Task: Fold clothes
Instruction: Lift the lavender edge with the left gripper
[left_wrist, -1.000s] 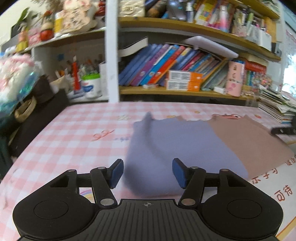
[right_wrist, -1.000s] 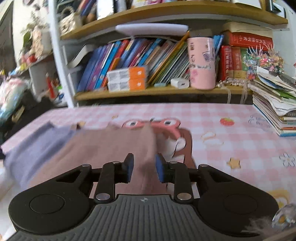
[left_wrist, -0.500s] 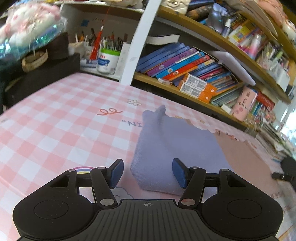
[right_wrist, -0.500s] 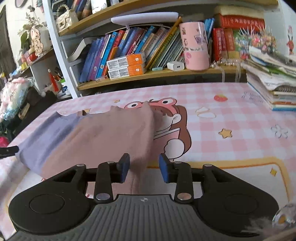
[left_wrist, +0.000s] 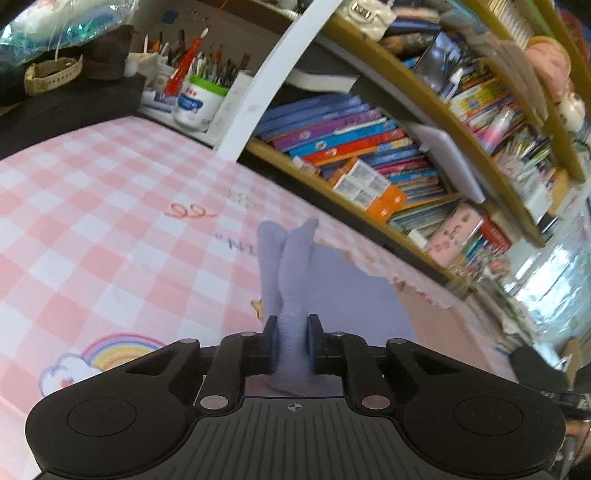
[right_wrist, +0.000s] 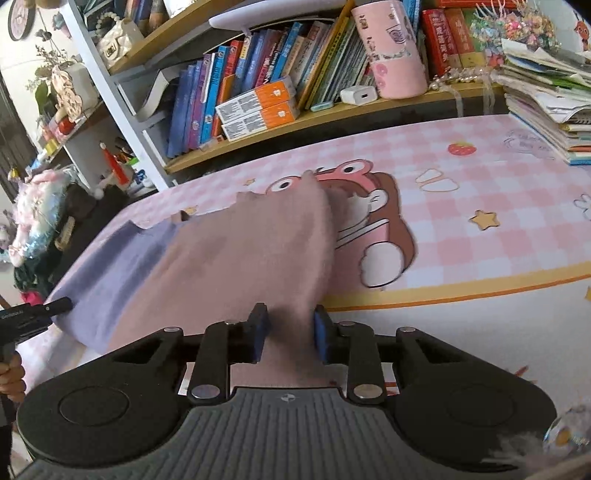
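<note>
Moved: the left gripper (left_wrist: 289, 347), spread wide half a second ago, has clamped on the lilac end, now pinched into a raised ridge
Garment (right_wrist: 236, 258): two-tone fabric, lilac and dusty pink, lying folded on the desk (right_wrist: 480, 206)
Right gripper (right_wrist: 288, 338): narrowly parted, pink edge between its pads, grip unclear
Desk cover: pink check with cartoon prints
Behind: bookshelf (right_wrist: 295, 110) crowded with books

Garment (right_wrist: 229, 258) lies on surface (right_wrist: 480, 177), spread toward 10 o'clock from the right tool (right_wrist: 288, 338). Bookshelf (right_wrist: 325, 110) behind at 12; paper stack (right_wrist: 546, 110) at 2 o'clock.
</note>
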